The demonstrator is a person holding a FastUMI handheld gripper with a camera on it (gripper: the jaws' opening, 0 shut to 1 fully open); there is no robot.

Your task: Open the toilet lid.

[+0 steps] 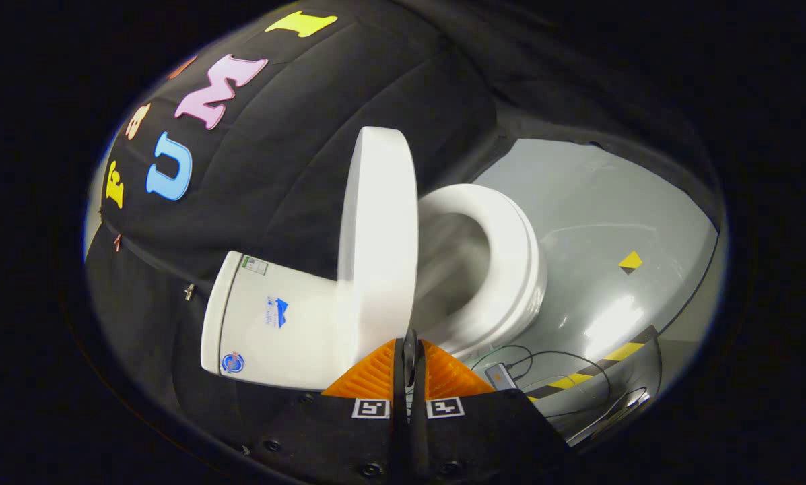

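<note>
With the lid upright just beyond your pressed-together fingers, push toward the tank.

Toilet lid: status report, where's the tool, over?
Tool shut, fingers together, holding nothing, just short of the lid's edge. Toilet lid raised, standing against the tank; seat down. Nothing in the way.

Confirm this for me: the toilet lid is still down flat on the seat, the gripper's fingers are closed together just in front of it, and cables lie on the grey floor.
Not quite. The toilet lid is raised, standing upright against the tank, with the seat and bowl exposed, as the gripper view shows. The rest holds: the gripper has its fingers closed together just before the lid's edge, and cables lie on the grey floor.
</note>
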